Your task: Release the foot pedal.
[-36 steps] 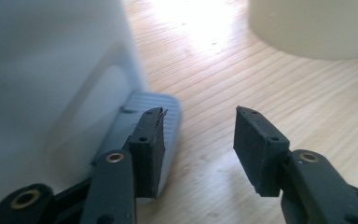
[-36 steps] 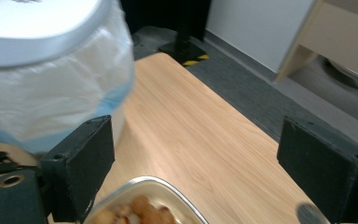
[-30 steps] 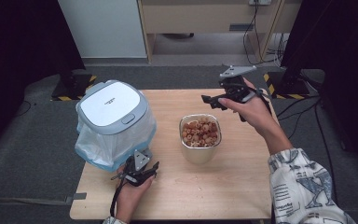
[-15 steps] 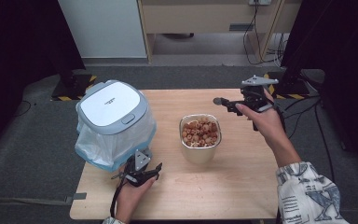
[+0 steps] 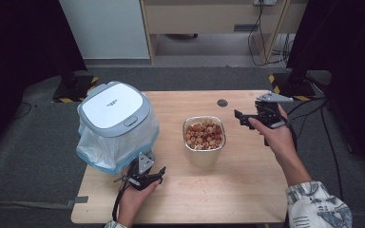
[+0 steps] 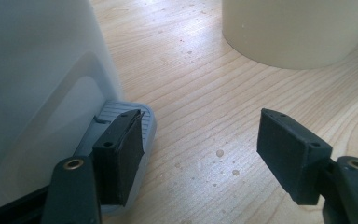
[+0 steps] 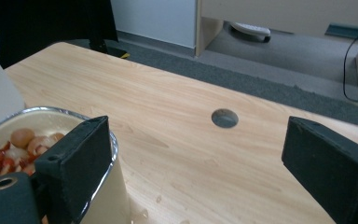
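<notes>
A wooden table is seen from above, with a person's two forearms reaching in from its near edge, each hand holding a two-jaw gripper.

The left gripper lies low near the near left corner of the table, right at the foot of a small white pedal bin. The bin stands toward the left edge, has a grey-rimmed lid and a clear liner bag bulging out below the lid. In the left gripper view, its jaws have just been opening and now stand wide apart with bare wood between them. One pad sits over the bin's grey foot pedal; it looks to be touching or just above it, though the angle makes that hard to judge. Nothing is gripped.

A cream-coloured container with a shiny metal rim stands near the middle of the table, filled with reddish-brown and pale round pieces, possibly nuts or shells. It is well apart from the bin.

The right gripper is held above the table near the far right corner, just beside the container's right side and pointing toward it. In the right gripper view its jaws are parted and hold nothing; one pad hangs in front of the container's rim. A small round grey hole shows in the wood beyond, near the far edge.
</notes>
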Action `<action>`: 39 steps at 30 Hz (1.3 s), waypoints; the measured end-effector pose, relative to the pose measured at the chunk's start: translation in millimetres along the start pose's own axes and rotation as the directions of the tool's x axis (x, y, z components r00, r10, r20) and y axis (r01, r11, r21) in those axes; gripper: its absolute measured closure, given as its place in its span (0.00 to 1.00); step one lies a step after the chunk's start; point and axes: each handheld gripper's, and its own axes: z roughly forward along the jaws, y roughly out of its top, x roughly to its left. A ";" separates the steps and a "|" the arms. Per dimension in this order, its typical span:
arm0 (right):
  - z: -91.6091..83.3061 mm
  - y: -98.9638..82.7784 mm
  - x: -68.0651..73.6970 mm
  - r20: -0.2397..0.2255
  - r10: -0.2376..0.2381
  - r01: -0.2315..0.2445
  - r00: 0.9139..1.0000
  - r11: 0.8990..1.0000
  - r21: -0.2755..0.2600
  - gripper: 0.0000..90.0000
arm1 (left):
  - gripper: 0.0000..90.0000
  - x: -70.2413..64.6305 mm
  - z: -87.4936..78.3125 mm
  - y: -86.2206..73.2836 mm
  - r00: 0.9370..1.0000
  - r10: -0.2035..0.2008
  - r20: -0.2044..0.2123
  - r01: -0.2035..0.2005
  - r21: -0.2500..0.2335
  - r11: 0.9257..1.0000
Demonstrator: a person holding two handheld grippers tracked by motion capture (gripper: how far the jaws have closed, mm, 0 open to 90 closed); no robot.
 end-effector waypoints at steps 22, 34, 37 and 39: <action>26.1 -114.2 -14.9 0.116 0.121 -0.141 0.986 0.972 0.185 0.11 | 0.33 0.5 1.0 -0.7 1.000 0.006 0.004 -0.006 0.010 1.000; 47.7 -147.4 -8.4 0.136 0.139 -0.175 0.981 0.937 0.301 0.07 | 0.32 1.0 0.5 -0.5 1.000 0.005 0.008 -0.005 0.011 1.000; 50.8 -152.1 -5.6 0.170 0.102 -0.151 0.980 0.940 0.304 0.06 | 0.32 1.0 0.7 -0.6 1.000 0.001 0.009 -0.001 0.008 1.000; 51.8 -154.8 -2.5 0.188 0.070 -0.124 0.980 0.947 0.296 0.05 | 0.32 1.0 0.7 -0.5 1.000 -0.001 0.010 0.000 0.007 1.000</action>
